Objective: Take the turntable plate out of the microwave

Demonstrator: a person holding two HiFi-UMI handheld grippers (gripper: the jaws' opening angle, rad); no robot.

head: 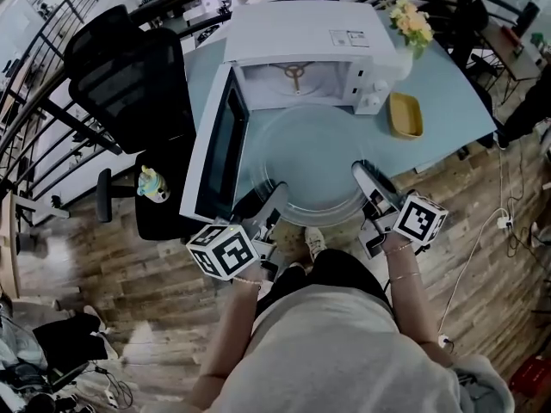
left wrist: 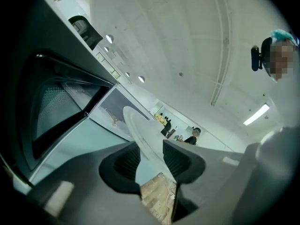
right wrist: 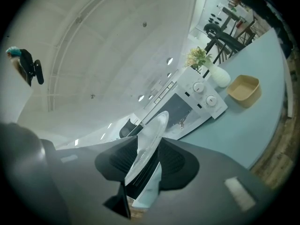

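Pinched at opposite rims by left tongs (head: pixel 270 206) and right tongs (head: pixel 367 177), keeping plate (head: pixel 314 163) level, clear of microwave (head: pixel 301 34).

Microwave (head: pixel 301 46) at 12 o'c on table (head: pixel 456 93), door (head: pixel 219 140) swung out to its 8 o'c. Plate (head: pixel 314 166) just before microwave mouth, outside cavity. L gripper (head: pixel 272 200) at plate's 8 o'c, R gripper (head: pixel 365 175) at 4 o'c; rim btwn jaws of each. Tray (head: pixel 405 114) at plate's 2 o'c, beside microwave. Flowers (head: pixel 411 24) behind tray. Chair (head: pixel 129 76) at 10 o'c, off table, left of door.
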